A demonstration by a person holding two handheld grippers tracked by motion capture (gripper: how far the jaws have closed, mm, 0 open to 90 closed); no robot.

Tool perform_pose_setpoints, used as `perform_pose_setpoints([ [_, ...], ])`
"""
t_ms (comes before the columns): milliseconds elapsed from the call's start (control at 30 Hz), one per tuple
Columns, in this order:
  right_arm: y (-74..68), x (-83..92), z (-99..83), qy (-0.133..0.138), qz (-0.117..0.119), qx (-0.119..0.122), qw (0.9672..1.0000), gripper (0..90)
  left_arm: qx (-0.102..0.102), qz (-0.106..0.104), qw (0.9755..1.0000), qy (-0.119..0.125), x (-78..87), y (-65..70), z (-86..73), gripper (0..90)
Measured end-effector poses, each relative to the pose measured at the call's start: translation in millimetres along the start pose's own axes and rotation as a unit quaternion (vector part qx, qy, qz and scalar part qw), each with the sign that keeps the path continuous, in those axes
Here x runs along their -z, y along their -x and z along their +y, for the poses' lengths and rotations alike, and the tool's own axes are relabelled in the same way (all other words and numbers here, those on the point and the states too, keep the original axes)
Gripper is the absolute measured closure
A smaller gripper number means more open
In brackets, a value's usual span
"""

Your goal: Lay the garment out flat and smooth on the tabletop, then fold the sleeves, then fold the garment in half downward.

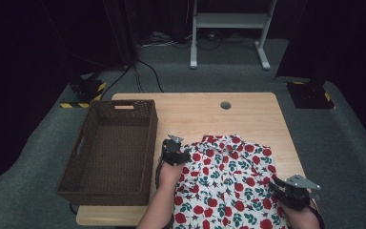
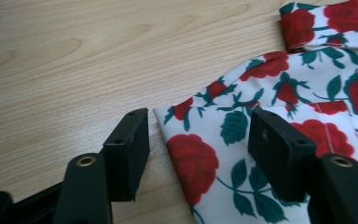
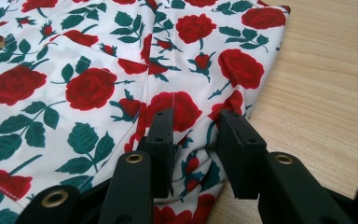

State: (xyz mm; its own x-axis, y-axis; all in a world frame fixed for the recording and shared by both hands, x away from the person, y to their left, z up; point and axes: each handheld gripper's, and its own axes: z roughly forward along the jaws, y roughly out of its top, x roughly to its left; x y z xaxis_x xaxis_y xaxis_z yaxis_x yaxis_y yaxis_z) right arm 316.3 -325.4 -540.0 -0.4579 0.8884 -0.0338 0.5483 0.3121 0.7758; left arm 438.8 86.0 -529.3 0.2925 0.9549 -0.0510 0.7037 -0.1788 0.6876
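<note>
We have the right tool (image 3: 193,154) clamped on a bunched fold at the shirt's (image 1: 226,181) near right edge. Left tool (image 2: 198,154) straddles the left corner, jaws apart (pads not touching cloth). Shirt lies flat on the tabletop (image 1: 195,107), wicker basket (image 1: 109,152) beside it.

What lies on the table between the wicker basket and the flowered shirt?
Bare wood of the table, apart from the left gripper at the flowered shirt edge beside the wicker basket, as the high view shows.
</note>
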Motion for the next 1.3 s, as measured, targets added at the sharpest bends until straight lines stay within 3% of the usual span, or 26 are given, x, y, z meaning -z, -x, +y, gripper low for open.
perform_pose_setpoints([
  [300,0.3,0.0,0.0,0.0,0.001,0.0,1.0,66.7,-0.014,-0.009,0.9999,-0.002,1.9,1.3,-1.1,60.5],
  [367,0.0,0.0,0.0,0.0,0.0,0.0,1.0,66.6,-0.021,-0.017,0.9996,-0.001,2.6,2.2,-2.1,74.9],
  [467,0.3,-0.1,0.2,0.0,0.001,0.001,1.0,66.5,-0.028,-0.011,0.9996,0.002,2.8,5.7,-1.9,83.3],
  [600,-0.1,0.2,1.1,-0.004,0.006,-0.006,1.0,60.1,-0.025,-0.004,0.9996,0.013,4.9,7.6,-0.6,84.5],
  [700,-4.0,2.0,4.0,-0.002,0.007,0.006,1.0,59.4,-0.019,-0.008,0.9996,0.017,5.6,6.3,-1.5,84.5],
  [933,-5.4,7.4,27.2,0.037,0.007,0.006,0.9993,57.4,-0.007,-0.014,0.9997,0.018,5.3,3.0,-2.1,83.2],
  [1033,1.3,-1.6,39.6,0.047,-0.002,0.012,0.9988,56.0,-0.008,-0.016,0.9996,0.022,6.0,3.0,0.4,83.4],
  [1300,38.2,-46.9,70.0,0.004,-0.028,-0.033,0.9991,51.3,-0.006,-0.02,0.9994,0.027,6.2,2.6,3.5,83.9],
])
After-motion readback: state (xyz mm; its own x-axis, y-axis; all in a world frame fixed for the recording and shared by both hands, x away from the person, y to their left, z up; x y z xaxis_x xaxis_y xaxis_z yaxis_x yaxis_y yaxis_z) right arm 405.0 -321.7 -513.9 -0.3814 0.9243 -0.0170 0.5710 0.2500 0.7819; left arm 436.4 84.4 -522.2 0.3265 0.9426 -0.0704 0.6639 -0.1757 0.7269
